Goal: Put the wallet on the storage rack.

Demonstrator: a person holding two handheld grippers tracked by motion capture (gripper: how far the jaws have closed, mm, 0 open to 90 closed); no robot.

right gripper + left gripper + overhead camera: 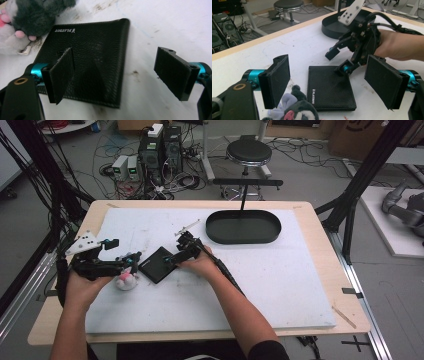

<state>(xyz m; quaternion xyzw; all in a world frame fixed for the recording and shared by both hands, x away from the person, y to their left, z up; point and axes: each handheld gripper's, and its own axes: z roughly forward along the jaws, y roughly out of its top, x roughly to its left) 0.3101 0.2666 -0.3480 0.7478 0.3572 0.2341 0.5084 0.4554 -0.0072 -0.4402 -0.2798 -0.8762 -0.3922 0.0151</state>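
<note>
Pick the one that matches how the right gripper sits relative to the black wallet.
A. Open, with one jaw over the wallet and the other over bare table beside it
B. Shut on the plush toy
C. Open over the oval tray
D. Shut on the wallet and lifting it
A: the right gripper is open, one jaw over the black wallet, the other over bare white table past its edge.

Beyond the worktop [310,270] edge stand a black round stool [248,152], computer towers [161,147] and tangled cables [115,145] on the floor
</note>
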